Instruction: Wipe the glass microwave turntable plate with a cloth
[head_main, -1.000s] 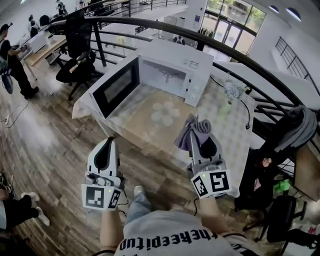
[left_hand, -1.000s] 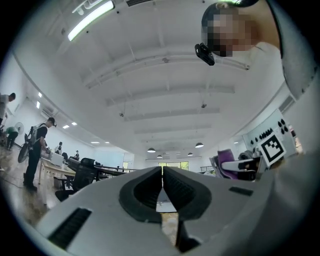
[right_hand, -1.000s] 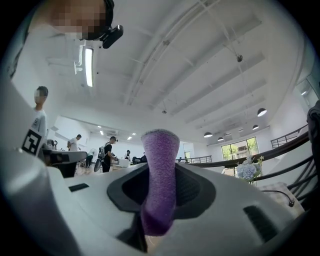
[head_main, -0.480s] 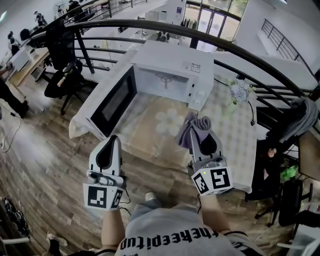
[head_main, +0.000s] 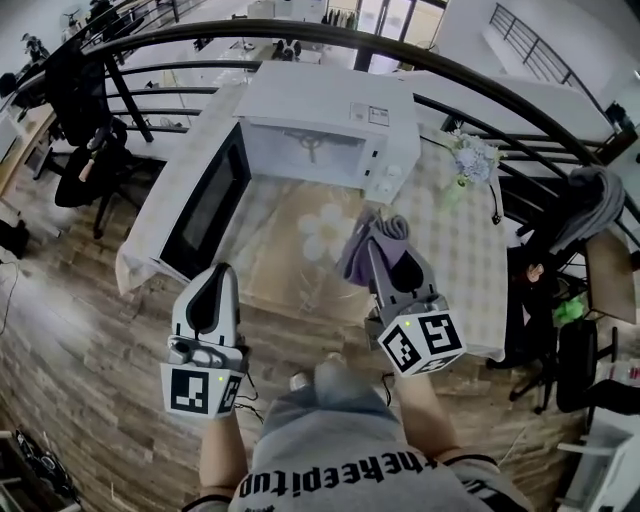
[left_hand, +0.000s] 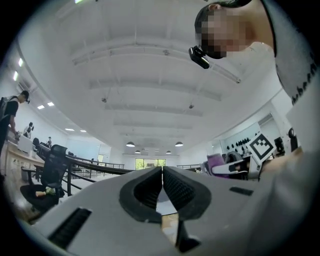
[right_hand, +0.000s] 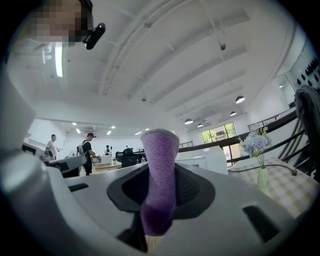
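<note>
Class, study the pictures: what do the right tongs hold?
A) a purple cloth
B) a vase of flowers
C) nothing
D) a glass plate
A: in the right gripper view the right tongs are shut on a purple cloth that sticks up between them.

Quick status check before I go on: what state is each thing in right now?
White microwave: door open.
Clear glass turntable plate: lying flat on the table, outside the microwave.
Purple cloth: held in the right gripper.
Left gripper: shut, empty.
Small vase of flowers: upright.
</note>
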